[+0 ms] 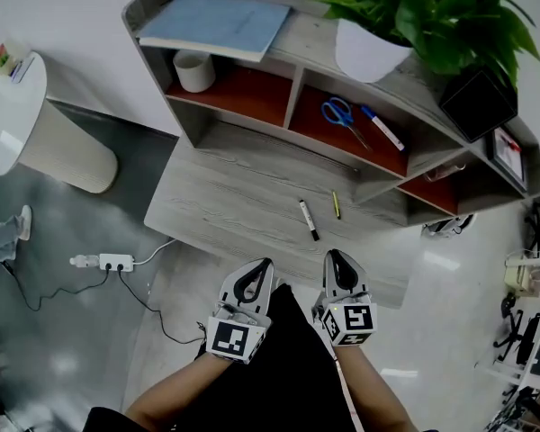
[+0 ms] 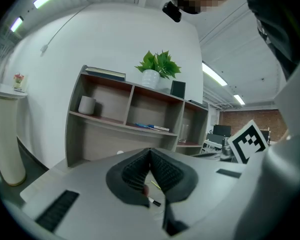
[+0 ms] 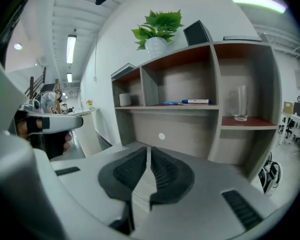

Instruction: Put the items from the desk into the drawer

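Note:
A black marker (image 1: 308,220) and a thin yellow pen (image 1: 336,204) lie on the grey wooden desk (image 1: 225,196), just beyond both grippers. My left gripper (image 1: 267,263) is at the desk's front edge, shut and empty. In the left gripper view, the left gripper (image 2: 150,151) has its jaws meeting at the tips, and the marker (image 2: 154,201) shows below them. My right gripper (image 1: 334,254) is beside it, also shut with nothing held; its jaws (image 3: 149,149) point at the shelf unit. Blue scissors (image 1: 342,115) and a blue marker (image 1: 382,127) lie in the middle shelf compartment.
The shelf unit (image 1: 292,88) stands along the back of the desk, with a white cup (image 1: 194,70), a book (image 1: 218,23) on top, a potted plant (image 1: 371,50) and a black box (image 1: 479,102). A glass (image 3: 240,103) stands in the right compartment. A power strip (image 1: 108,262) lies on the floor.

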Demonstrator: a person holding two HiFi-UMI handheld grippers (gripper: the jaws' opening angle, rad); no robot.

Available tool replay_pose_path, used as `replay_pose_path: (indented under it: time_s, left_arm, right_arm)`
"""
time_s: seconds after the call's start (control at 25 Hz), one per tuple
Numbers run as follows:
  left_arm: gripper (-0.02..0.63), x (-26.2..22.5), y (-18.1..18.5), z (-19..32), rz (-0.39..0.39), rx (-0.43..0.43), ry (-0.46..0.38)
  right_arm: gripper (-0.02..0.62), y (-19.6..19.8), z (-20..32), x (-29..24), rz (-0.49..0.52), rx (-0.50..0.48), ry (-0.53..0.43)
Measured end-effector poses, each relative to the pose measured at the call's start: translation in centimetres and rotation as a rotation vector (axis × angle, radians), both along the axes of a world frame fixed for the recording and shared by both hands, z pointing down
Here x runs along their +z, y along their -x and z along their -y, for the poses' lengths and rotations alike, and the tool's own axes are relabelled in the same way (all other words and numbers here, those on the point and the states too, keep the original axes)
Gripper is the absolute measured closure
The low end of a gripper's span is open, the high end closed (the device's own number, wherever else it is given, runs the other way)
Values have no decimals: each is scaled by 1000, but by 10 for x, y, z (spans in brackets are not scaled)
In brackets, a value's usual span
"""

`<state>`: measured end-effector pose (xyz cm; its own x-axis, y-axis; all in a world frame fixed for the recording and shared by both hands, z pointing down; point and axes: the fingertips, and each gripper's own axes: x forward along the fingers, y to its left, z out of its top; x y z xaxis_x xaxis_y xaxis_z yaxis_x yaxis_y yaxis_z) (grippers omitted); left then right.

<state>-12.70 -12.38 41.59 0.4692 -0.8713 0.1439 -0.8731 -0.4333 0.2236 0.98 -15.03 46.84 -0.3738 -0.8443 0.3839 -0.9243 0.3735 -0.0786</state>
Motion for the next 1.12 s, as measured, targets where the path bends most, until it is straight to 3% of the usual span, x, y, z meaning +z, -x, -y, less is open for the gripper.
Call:
replay_pose_path:
  time_s: [0.28,0.36,0.4,0.64,0.84,1.12]
  left_arm:
    - [592,14,-5,19,-8,-17,14]
    - [592,15,-6,23,-5,-23,12]
    - [592,18,-6,23,-7,-25,18]
    - [592,36,-5,29,13,-25,59]
    - [592,45,2,32,-15,-75,93]
    - [592,48,9,35,3,-106,97]
  right_arm:
    - [566,-1,38,54,-43,-77,99]
    - [487,1,47,70,-18,-94,152]
    - [479,2,51,77,-15,-101,169]
    - [479,6,78,123,-105,-155,220]
    - [479,3,90,179,-133,-165,325]
    - [474,-4,104,255,-214,-177,474]
